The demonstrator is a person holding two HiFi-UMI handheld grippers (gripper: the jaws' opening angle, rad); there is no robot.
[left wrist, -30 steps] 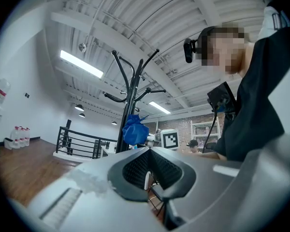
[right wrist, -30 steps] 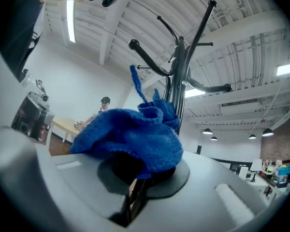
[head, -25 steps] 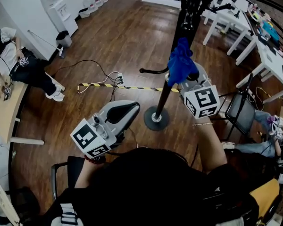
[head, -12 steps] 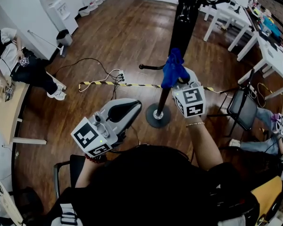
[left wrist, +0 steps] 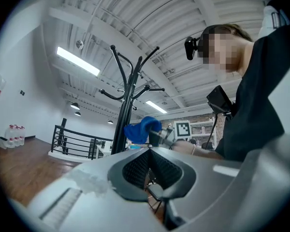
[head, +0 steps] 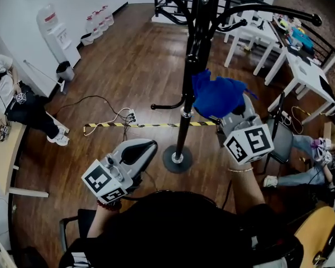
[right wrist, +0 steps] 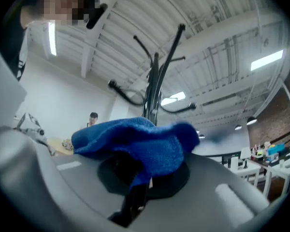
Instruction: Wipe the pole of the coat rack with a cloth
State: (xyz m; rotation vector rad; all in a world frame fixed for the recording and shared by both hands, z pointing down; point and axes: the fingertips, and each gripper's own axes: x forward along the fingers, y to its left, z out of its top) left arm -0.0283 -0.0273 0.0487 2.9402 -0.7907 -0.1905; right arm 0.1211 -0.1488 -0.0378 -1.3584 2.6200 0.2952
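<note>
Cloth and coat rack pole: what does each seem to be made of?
The cloth looks like blue microfibre or terry: its surface is fuzzy and napped, and it drapes in soft folds. The pole looks like black painted or coated metal: a slim, smooth tube with a faint sheen and thin curved hooks, though the look alone cannot rule out another hard material.

Head cam sits above us and faces steeply down: left hand-held gripper (head: 145, 147) and right hand-held gripper (head: 230, 119) close below, coat rack (head: 184, 102) just ahead, floor (head: 128, 60) well under. Both gripper cams ride low and tilt up toward the ceiling (left wrist: 135, 13). The right 1 has the cloth (right wrist: 135, 141) close to the lens. All 3 views share the coat rack.
</note>
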